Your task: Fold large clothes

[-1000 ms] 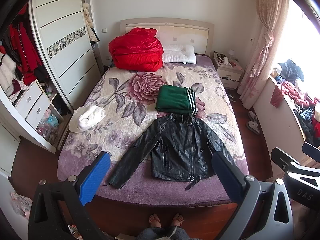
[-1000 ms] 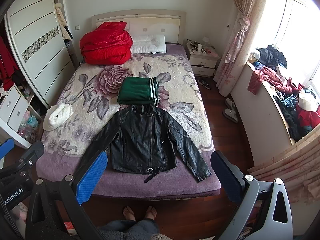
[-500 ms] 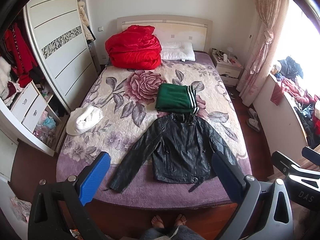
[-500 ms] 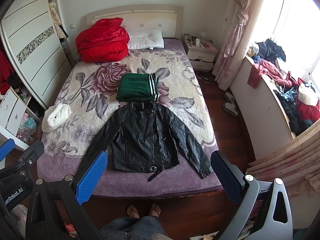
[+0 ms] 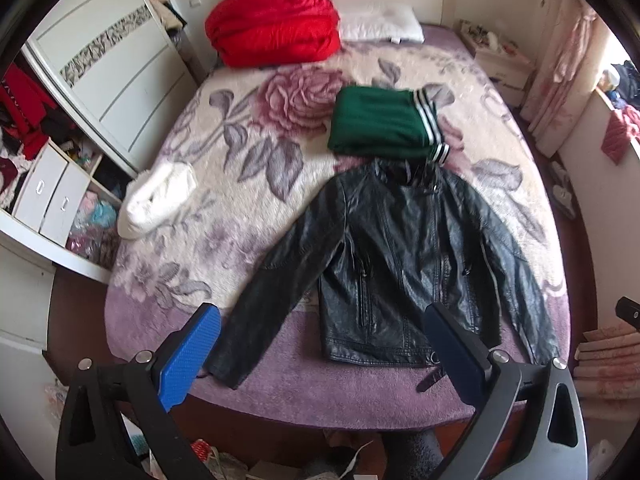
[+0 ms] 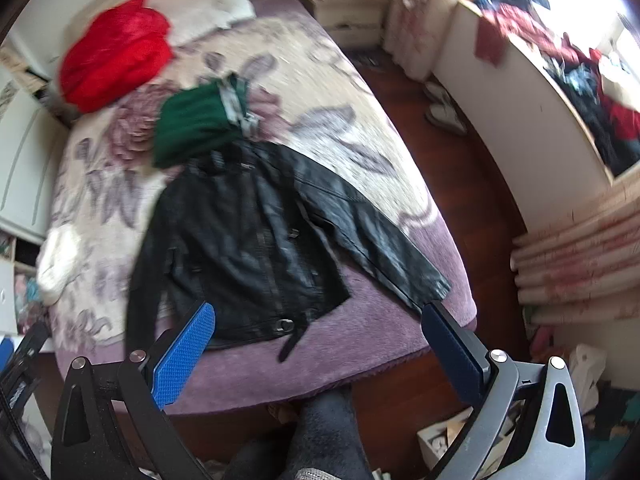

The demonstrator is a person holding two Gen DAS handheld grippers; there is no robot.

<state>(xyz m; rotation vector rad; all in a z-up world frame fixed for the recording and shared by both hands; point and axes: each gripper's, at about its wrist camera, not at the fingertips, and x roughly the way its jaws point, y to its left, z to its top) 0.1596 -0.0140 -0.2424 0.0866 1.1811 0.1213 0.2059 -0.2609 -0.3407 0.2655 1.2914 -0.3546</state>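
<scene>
Each camera sits on its hand-held gripper and looks forward between the two fingers, which frame the bottom of each view.

Left wrist view: positioned above the foot of the bed [image 5: 280, 392], facing down its length toward the headboard. The jacket [image 5: 396, 264] is near, lying just beyond the fingertips. The wardrobe [image 5: 116, 72] fills the left edge.

Right wrist view: positioned off the foot of the bed [image 6: 360, 344] toward its right corner, rolled so the bed runs diagonally. It faces the jacket [image 6: 256, 248] at close range and is motion-blurred. The sill [image 6: 520, 128] occupies the right.

Both views share the bed, the jacket and the green garment [image 5: 384, 124] [image 6: 192, 128].
</scene>
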